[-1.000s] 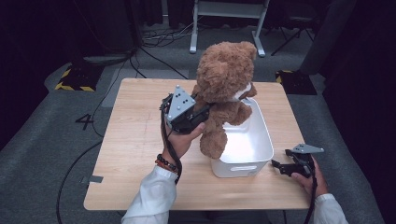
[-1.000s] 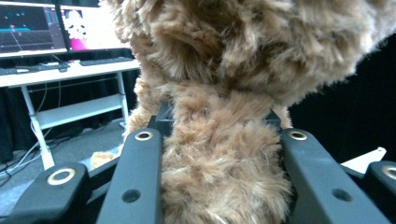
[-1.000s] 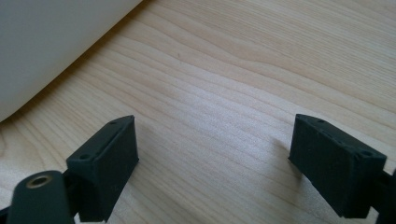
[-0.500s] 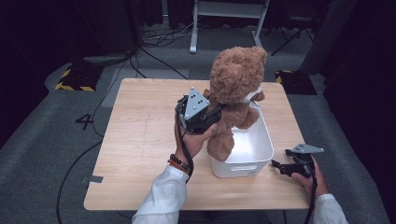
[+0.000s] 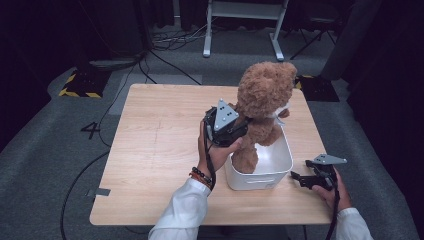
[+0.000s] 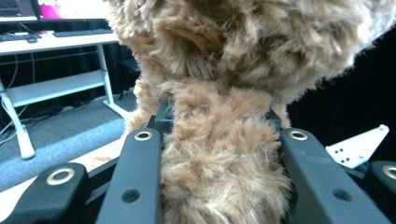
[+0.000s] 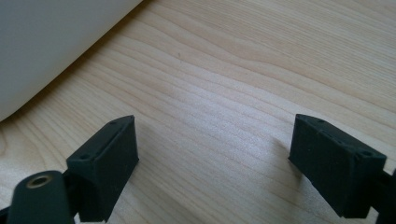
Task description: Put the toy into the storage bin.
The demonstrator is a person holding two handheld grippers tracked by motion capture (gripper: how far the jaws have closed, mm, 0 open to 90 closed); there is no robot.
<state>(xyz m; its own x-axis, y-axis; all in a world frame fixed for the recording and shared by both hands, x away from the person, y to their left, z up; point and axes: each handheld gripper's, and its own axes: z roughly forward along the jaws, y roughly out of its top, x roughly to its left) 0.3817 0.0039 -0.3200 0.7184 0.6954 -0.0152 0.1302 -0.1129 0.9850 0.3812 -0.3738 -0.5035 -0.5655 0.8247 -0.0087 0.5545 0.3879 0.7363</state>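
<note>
The left hand-held gripper (image 5: 241, 126) is clamped on the bear (image 5: 262, 107): in the left gripper view its black jaws press into the brown fur of the bear (image 6: 224, 154) from both sides. The left hand (image 5: 216, 152) holds it above the middle of the table (image 5: 155, 150), just left of the bin (image 5: 262, 175). The bear hangs upright, its lower leg inside the white bin and its head above the bin's far end. The bin stands on the table's right half, towards the near edge.

The right hand-held gripper (image 5: 296, 177) rests low by the near right corner, just right of the bin, held by the right hand (image 5: 332, 192). Its jaws stand wide apart with only bare wood (image 7: 243, 93) between them; the bin (image 7: 51, 42) wall curves past at the upper left of the right gripper view.
</note>
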